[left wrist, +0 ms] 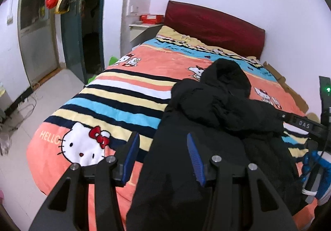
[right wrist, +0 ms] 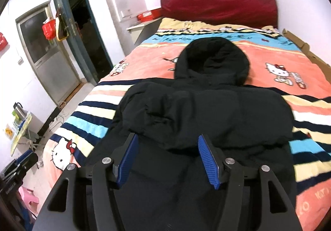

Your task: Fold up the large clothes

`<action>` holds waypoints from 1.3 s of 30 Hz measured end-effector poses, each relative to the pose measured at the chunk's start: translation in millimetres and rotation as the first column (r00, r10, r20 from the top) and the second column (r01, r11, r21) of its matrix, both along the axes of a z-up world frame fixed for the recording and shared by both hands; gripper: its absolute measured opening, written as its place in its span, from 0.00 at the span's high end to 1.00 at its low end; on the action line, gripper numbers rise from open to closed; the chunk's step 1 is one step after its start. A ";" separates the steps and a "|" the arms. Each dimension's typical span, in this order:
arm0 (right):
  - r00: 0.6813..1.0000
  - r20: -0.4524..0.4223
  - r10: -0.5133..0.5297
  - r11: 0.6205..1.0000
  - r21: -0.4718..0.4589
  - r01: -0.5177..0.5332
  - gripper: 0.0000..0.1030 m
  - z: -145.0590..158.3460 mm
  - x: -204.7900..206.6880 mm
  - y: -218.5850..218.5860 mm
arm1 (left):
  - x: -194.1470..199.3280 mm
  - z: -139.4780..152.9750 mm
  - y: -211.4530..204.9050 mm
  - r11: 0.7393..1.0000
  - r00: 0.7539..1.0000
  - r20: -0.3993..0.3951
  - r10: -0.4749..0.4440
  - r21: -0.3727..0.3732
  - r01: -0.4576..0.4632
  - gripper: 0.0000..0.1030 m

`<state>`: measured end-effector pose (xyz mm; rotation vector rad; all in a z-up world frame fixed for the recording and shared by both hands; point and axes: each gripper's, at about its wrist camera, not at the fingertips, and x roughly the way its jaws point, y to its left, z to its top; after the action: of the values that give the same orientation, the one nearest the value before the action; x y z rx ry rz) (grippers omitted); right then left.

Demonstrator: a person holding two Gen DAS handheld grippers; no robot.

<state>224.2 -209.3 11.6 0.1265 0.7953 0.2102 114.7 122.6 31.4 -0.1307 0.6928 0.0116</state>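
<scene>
A large black hooded coat [right wrist: 206,111] lies face down on the bed, hood [right wrist: 213,57] toward the headboard, sleeves folded in over the back. It also shows in the left wrist view [left wrist: 206,111]. My left gripper [left wrist: 163,148] is open and empty, above the coat's lower left edge. My right gripper [right wrist: 167,154] is open and empty, above the coat's lower middle. The other gripper's body [left wrist: 300,123] shows at the right edge of the left wrist view.
The bed carries a striped Hello Kitty blanket [right wrist: 289,69] and a dark red headboard [right wrist: 219,5]. A bedside shelf with a red box [right wrist: 149,14] stands at the left. An open doorway [right wrist: 86,30] and tiled floor with cables [left wrist: 26,107] lie to the left. Cardboard [right wrist: 306,49] lines the right side.
</scene>
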 end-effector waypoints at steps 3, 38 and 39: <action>1.000 0.010 -0.027 1.000 -0.011 0.027 0.33 1.3 -12.7 -20.2 | -2.4 3.5 -17.4 0.999 1.000 0.002 -0.019 0.040 0.019 0.55; 0.972 0.012 -0.233 0.971 -0.060 0.233 0.15 -29.0 -9.9 -192.3 | 130.1 -28.4 -160.9 0.950 0.958 -0.134 -0.253 0.153 0.273 0.55; 0.972 0.010 -0.233 0.970 -0.072 0.233 0.15 -31.5 3.1 -194.9 | 144.1 -33.0 -168.9 0.945 0.955 -0.137 -0.265 0.161 0.285 0.55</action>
<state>227.3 -404.2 -19.9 0.1504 0.7789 -0.0414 258.9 -46.3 -1.6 0.1419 0.8157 -0.1882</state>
